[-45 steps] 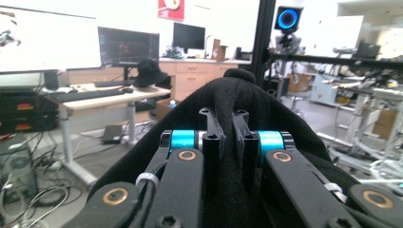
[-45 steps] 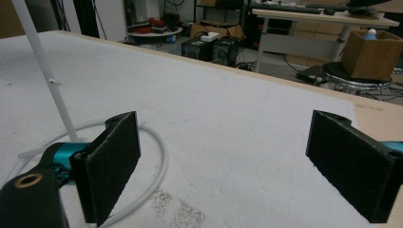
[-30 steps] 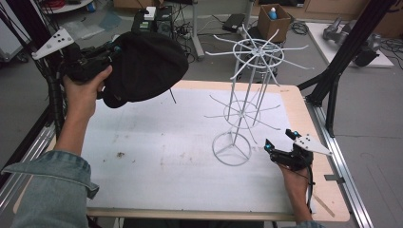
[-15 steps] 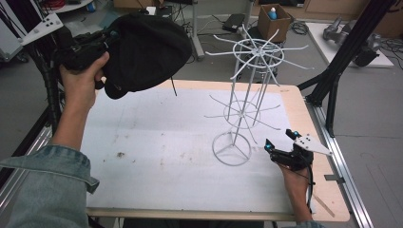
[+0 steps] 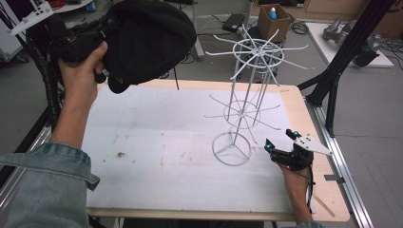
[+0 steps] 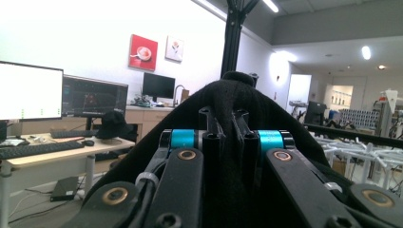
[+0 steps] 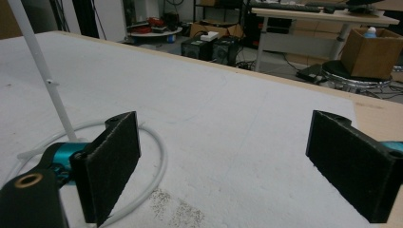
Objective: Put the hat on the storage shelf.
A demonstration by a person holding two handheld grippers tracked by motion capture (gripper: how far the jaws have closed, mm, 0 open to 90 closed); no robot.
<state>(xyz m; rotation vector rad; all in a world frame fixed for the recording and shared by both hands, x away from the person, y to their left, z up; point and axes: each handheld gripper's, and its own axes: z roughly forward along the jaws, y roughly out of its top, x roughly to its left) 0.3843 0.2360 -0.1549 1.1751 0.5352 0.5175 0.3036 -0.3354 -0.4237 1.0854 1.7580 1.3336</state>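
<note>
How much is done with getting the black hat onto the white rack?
Done: the left gripper is shut on the black hat and holds it above the table. In hand: carrying it. Left: hanging it on the white rack; the right gripper waits open by its base.

The table point(image 5: 304, 111) carries a white mat point(image 5: 157, 142); on it stands a wire rack point(image 5: 244, 95) (base ring just beside the right gripper's point(image 5: 280, 142) fingertips).
</note>
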